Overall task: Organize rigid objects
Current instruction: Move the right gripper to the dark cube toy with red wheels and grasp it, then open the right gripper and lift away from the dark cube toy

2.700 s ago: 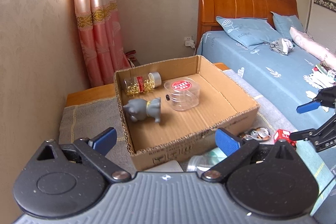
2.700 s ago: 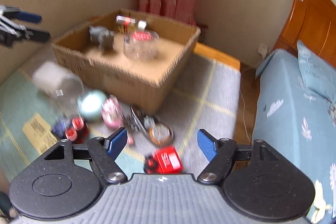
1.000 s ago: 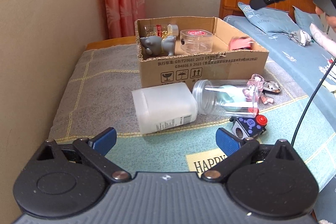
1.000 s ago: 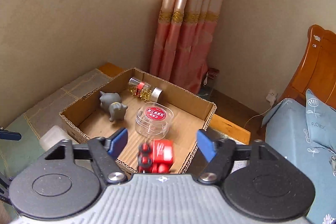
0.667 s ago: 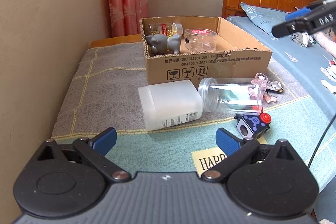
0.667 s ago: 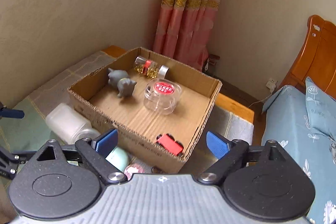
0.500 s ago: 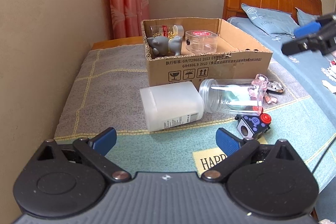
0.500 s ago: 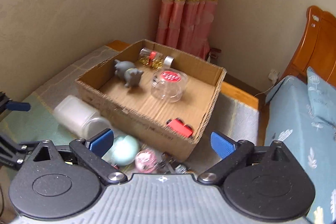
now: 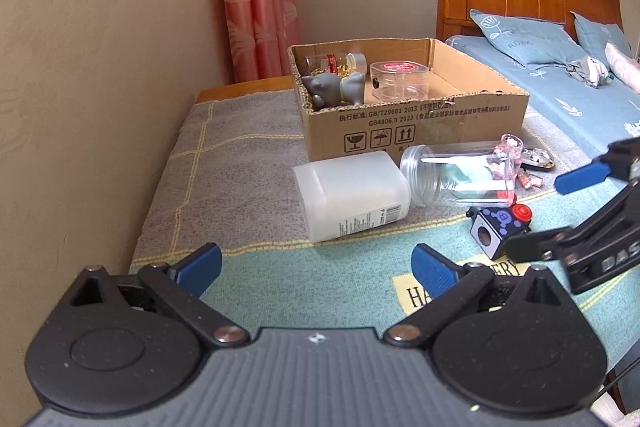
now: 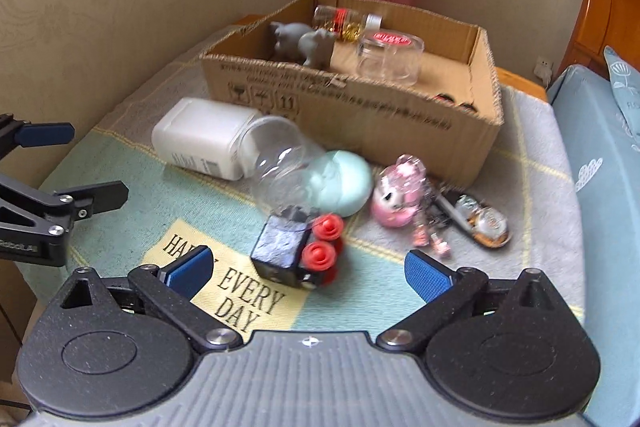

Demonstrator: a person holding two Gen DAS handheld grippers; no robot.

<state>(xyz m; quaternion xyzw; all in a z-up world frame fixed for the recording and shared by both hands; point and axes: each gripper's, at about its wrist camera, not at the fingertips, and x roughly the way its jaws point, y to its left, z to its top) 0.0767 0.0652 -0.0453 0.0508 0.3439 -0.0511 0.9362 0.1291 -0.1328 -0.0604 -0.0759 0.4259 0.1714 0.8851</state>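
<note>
Beside the bed, a mat-covered desk [image 10: 120, 163] held a cardboard box [image 10: 360, 107]; loose toys lay before it. Both grippers, left [image 9: 316, 263] and right [image 10: 306, 269], hovered with jaws apart, empty.

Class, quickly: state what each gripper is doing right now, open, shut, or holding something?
Left gripper: open, holding nothing.
Right gripper: open, holding nothing, above the black cube toy with red knobs.

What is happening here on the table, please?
A person with two handheld grippers is sorting small things into the cardboard box. The right gripper, jaws open and empty, hangs over the black cube with red buttons. The left gripper is open and empty too. Two jars lie loose beside the box.
</note>
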